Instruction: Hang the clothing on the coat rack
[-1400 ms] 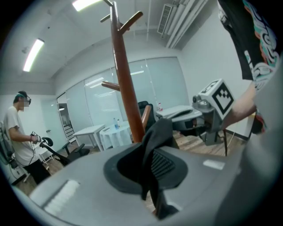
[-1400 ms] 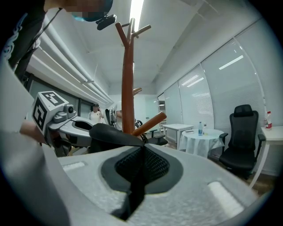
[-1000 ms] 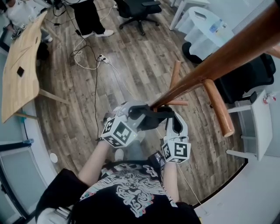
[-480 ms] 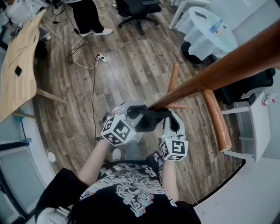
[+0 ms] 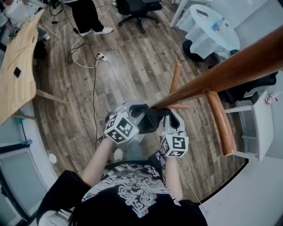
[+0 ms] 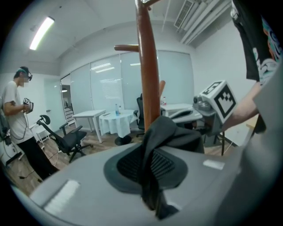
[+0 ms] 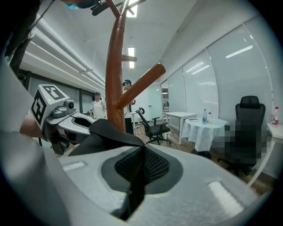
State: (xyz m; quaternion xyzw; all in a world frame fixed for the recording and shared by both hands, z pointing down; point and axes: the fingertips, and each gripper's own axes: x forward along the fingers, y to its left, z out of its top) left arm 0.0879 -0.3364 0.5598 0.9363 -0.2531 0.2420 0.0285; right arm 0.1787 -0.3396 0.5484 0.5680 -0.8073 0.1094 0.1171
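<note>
Cloth (image 5: 152,121), dark, hangs between left tool (image 5: 134,111) at nine o'clock and right tool (image 5: 169,116) at three, both clamped on it, apparently touching the wooden rack (image 5: 221,75).

Two grippers: left gripper (image 5: 132,111), right gripper (image 5: 170,118). One dark garment (image 5: 152,120) spans both. One wooden coat rack (image 5: 221,75) stands just ahead. Farther off: two black office chairs (image 5: 137,6) (image 5: 250,81), one white-clothed round table (image 5: 208,33), one wooden table (image 5: 20,66), two bystanders (image 5: 88,17) (image 5: 15,11).
</note>
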